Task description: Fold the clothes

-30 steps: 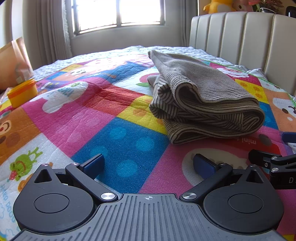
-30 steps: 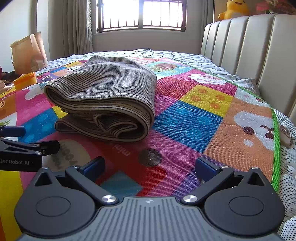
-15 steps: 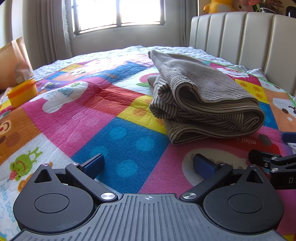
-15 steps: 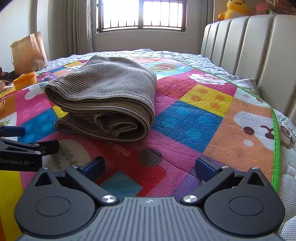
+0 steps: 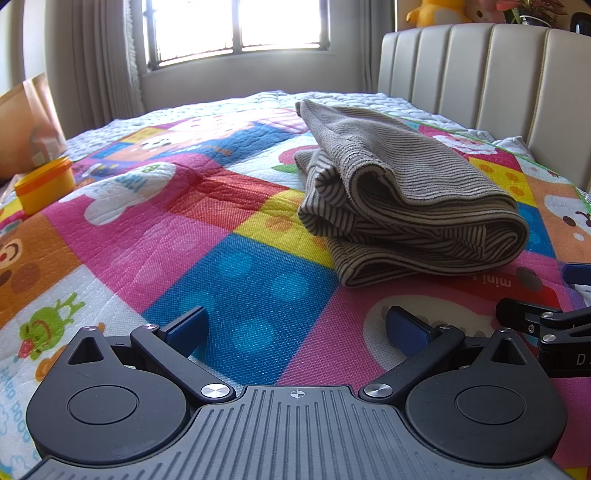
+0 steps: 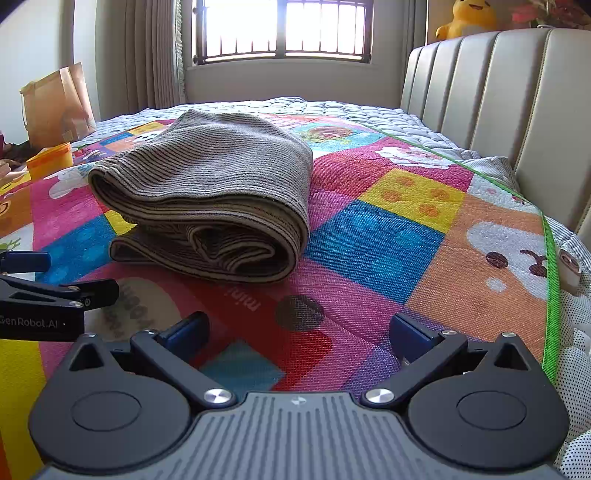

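Observation:
A grey-brown striped garment lies folded in a thick bundle on the colourful play mat on the bed. It also shows in the right wrist view. My left gripper is open and empty, low over the mat, short of the bundle and to its left. My right gripper is open and empty, low over the mat, short of the bundle and to its right. Each gripper shows at the edge of the other's view: the right one and the left one.
A padded beige headboard runs along the right. A yellow-orange tub sits at the mat's far left, with a brown paper bag behind it. A window and curtains are at the far end.

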